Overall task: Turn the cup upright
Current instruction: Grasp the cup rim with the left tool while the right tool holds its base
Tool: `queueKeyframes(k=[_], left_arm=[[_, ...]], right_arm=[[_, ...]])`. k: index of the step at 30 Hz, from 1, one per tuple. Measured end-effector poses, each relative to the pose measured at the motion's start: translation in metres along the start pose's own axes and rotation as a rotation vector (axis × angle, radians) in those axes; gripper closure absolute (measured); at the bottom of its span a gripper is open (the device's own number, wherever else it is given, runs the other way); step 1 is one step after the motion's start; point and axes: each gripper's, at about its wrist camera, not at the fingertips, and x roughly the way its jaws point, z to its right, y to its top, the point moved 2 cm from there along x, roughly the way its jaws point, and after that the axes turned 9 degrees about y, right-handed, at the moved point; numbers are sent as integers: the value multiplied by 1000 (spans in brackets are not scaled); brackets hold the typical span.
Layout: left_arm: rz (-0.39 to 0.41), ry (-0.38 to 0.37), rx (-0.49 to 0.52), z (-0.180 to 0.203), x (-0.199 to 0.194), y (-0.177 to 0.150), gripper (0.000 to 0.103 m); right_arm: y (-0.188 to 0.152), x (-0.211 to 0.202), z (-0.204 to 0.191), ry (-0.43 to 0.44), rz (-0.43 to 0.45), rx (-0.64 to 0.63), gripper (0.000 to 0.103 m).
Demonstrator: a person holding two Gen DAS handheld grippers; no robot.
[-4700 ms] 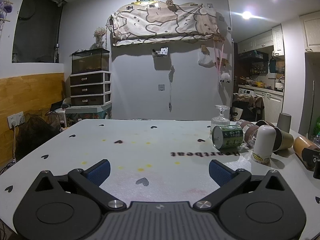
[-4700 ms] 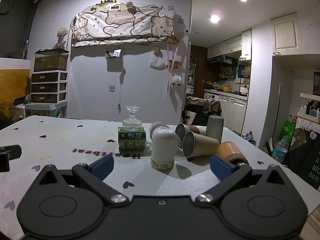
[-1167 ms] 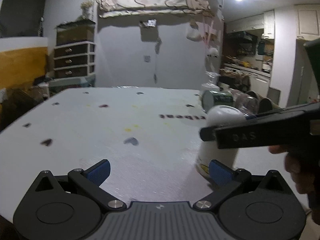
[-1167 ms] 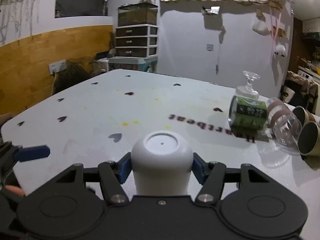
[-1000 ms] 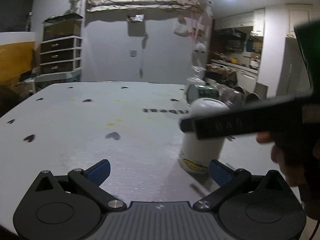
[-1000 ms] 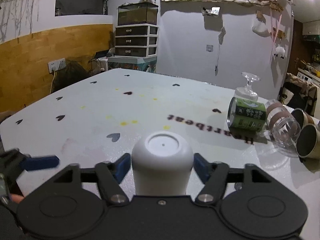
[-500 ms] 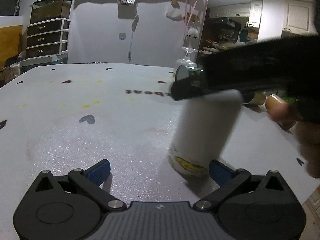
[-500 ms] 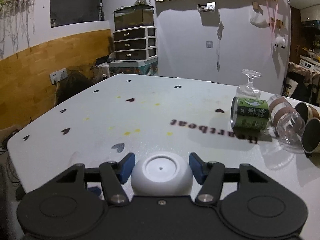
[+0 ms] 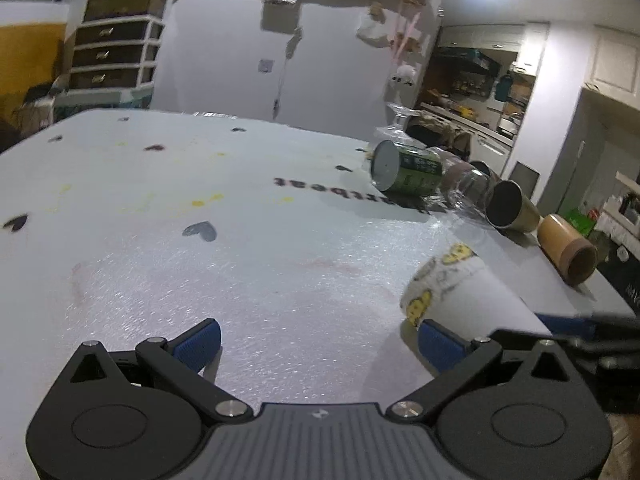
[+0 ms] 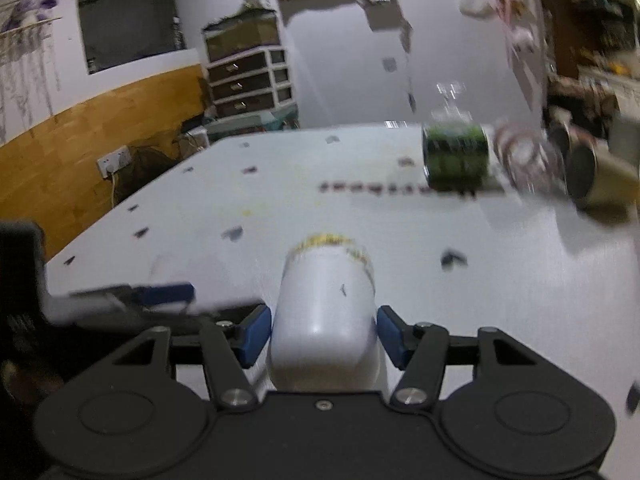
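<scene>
While the right tool pinches the white ceramic cup with yellow rim print near its base, long axis lies tilted, mouth pointing away over the white heart-print table; left tool spread, empty.

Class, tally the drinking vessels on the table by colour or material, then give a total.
White cup with yellow print: 1
Green-labelled cup: 1
Clear glass vessels: 2
Gold metal cup: 1
Tan cup: 1
Total: 6

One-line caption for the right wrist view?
Right gripper clamps the white cup, tipped mouth-forward over the heart-print table; green can lies beyond.
</scene>
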Motion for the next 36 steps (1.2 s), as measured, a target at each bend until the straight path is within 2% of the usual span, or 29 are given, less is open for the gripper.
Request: queueKeyframes(k=[3,6,9,12,15,20,24,27,31,36], left_arm=[[-30,-53,-68,-6,-3,7,2],[-81,-167,-150,-7,-2,19,7],[-186,-303,-228,1,10,27,10],[-326,-418,-300,16,30,28,13],[-386,-430,-330,29,46,25,13],[-399,-469,-383,40,55,23,14],[-357,-488,-397,37,49,25,18],[-247,-507,-344,36,30,30,18],[-104,-471,-188,46,0,33,18],[37,-380,62,63,-36,21,19]], right_arm=[[-7,-4,2,1,38,14,43],[-11,-5,4,1,60,27,43],[-15,-6,3,-3,83,25,43],[-19,-8,3,0,99,29,43],[-22,-9,4,12,112,31,42],[-31,-13,5,32,126,34,41],[-35,-15,4,29,147,12,41],[-37,-16,1,36,172,-26,41],[-40,-15,-8,54,193,-76,41],[-47,-14,-26,35,210,-198,41]])
